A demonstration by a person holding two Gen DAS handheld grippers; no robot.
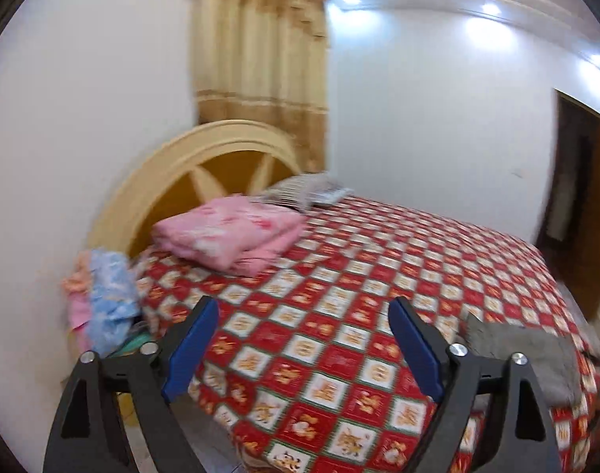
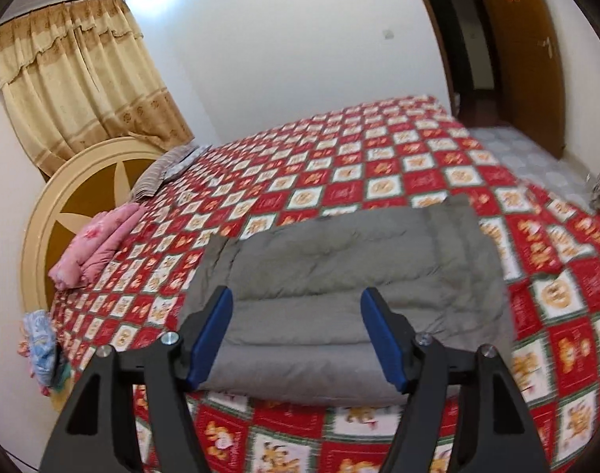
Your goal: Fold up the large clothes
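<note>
Jaws on both the left gripper and right gripper gape wide, holding nothing. At twelve o'clock from the right one lies the folded grey puffy coat on the red checked bed. It looks soft and light; grab its thick near edge.

The folded jacket lies on the bed at its near edge. Toward the headboard, a folded blanket rests on the bed, with a pillow beyond it, beside the curtain.

Bedspread mid-bed bare — pink blanket blocks headboard end.
</note>
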